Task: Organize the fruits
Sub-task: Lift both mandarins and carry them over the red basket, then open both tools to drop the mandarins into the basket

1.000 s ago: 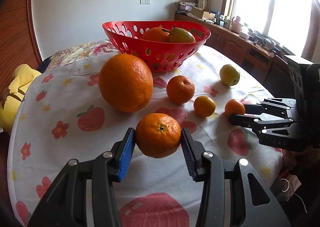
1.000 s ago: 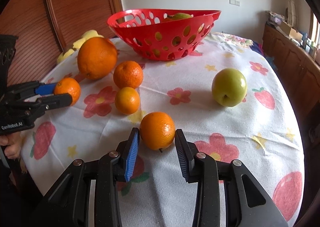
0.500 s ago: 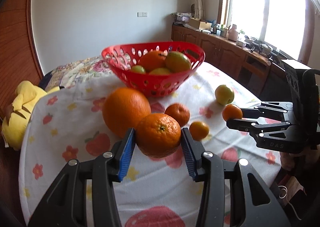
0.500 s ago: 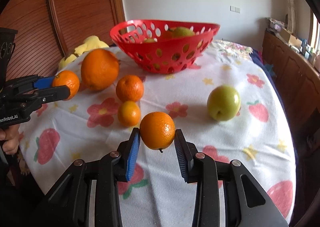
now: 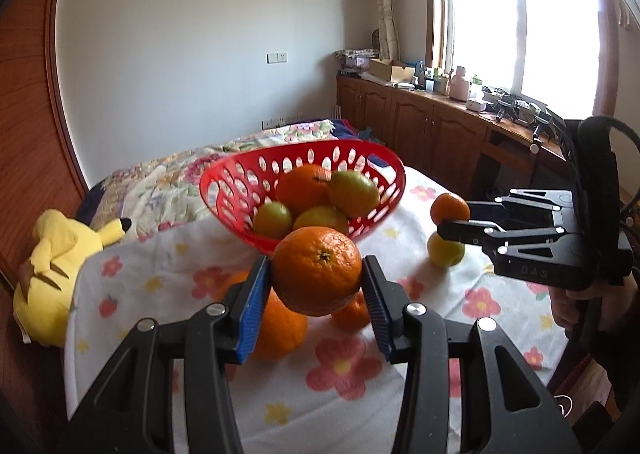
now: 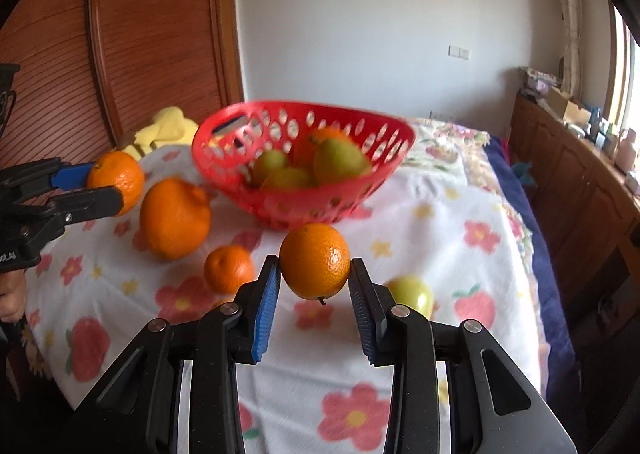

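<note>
left gripper (image 5: 317, 294): pinching an orange (image 5: 317, 270), held up off the table, near side of the basket
right gripper (image 6: 314, 290): clamped on a smaller orange (image 6: 315, 260), also in the air
red basket (image 6: 256, 189): far end of the flowered tablecloth (image 6: 460, 238), pears and an orange inside
loose on cloth: big orange (image 6: 175, 217), mandarin (image 6: 229, 268), green apple (image 6: 412, 294)

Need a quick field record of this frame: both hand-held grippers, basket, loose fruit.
left hand-held gripper: shut on an orange, held above the table
right hand-held gripper: shut on a smaller orange, also lifted
red basket: on the floral tablecloth, holds an orange and several green fruits
loose on cloth: large orange, small mandarin, green apple
off table: yellow plush toy
</note>
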The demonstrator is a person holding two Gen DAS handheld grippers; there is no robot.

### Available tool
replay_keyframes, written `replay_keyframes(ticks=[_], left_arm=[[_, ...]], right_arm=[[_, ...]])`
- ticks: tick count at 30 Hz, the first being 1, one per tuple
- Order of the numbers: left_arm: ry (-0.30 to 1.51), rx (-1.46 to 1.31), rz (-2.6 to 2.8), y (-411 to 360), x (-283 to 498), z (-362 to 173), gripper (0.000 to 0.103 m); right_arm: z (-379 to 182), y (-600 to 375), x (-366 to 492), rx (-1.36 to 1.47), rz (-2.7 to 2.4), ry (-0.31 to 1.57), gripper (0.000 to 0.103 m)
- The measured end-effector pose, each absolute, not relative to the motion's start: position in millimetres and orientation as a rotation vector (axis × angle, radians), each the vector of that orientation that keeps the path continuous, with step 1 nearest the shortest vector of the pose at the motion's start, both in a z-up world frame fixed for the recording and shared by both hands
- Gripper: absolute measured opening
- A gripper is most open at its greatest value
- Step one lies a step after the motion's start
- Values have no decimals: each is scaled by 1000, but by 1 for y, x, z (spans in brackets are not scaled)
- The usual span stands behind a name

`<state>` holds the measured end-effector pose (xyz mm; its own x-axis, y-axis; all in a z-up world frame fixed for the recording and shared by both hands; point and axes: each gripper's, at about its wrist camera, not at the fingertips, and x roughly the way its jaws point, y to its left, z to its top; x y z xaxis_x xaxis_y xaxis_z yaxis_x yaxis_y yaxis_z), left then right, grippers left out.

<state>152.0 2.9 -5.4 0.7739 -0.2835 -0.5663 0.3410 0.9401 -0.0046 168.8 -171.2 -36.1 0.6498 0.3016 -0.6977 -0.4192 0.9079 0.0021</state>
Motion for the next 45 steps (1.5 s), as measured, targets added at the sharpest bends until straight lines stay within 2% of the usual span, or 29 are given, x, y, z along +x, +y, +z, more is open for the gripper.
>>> replay_keyframes(ticks=[13, 45], left_arm=[[606, 108, -337, 0, 205, -4, 44], [707, 128, -294, 2, 292, -24, 45]], right_arm=[[-17, -168, 218, -190, 427, 730, 35], [-50, -124, 253, -168, 594, 804, 36]])
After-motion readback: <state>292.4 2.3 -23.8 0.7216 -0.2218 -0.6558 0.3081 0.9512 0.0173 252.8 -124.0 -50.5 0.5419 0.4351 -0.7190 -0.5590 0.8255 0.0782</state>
